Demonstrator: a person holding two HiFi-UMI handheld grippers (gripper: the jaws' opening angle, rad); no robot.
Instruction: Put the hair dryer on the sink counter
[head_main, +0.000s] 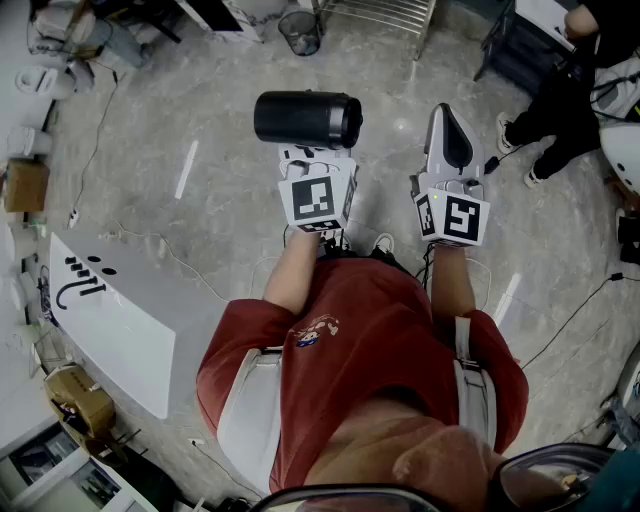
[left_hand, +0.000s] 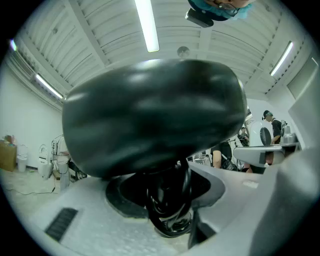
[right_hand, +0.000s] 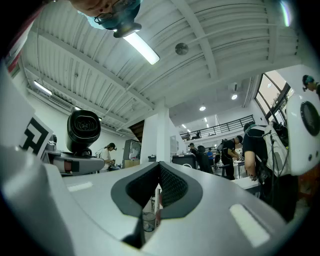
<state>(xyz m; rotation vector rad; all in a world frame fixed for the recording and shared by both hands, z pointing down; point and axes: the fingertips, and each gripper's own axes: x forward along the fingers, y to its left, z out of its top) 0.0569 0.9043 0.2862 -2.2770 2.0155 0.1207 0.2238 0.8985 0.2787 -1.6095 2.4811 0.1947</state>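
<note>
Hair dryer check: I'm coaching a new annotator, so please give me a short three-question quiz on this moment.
1. True or false: the hair dryer rests on a counter.
2. Fill in: the right gripper has its jaws ____, with nothing between them.
3. Where does the left gripper grip the dryer?
A) the barrel's open mouth
B) the handle below the barrel, where the cord is looped
C) nowhere, it is empty

Key
1. False. It is held in the air above the floor.
2. Together.
3. B.
</note>
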